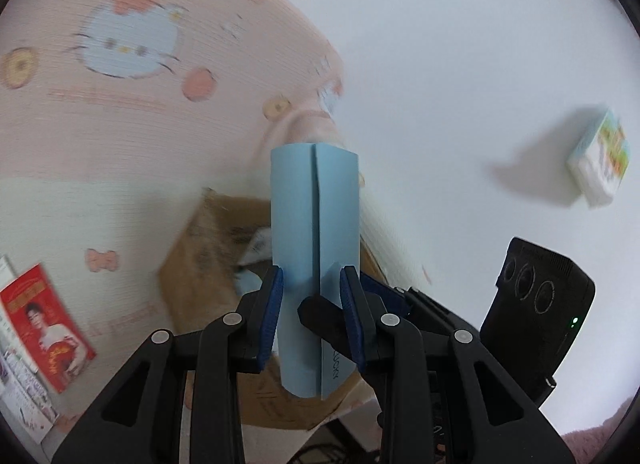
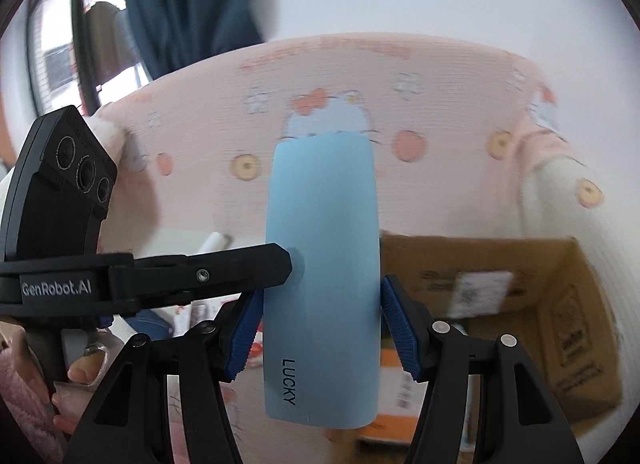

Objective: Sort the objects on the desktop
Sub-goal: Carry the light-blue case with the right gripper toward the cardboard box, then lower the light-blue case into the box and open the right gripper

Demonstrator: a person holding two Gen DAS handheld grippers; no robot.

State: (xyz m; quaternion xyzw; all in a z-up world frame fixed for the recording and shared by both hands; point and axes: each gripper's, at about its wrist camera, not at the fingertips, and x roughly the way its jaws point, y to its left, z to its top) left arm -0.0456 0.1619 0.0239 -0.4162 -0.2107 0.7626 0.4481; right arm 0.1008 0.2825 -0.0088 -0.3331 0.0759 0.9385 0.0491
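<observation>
A light blue case marked "LUCKY" [image 1: 316,248] is held in the air between both grippers. My left gripper [image 1: 312,284] is shut on its narrow sides, with the seam facing the camera. My right gripper [image 2: 322,296] is shut on its long edges, with the flat face [image 2: 322,264] toward the camera. The left gripper's finger [image 2: 256,264] reaches in from the left and presses the case's face. An open cardboard box [image 2: 520,304] lies below and behind the case; it also shows in the left wrist view [image 1: 204,260].
A pink Hello Kitty cloth [image 1: 132,83] covers the surface behind. A red booklet [image 1: 44,328] lies at lower left. A small colourful white box [image 1: 600,159] sits on the white surface at right. The right gripper's black body [image 1: 536,312] is close at right.
</observation>
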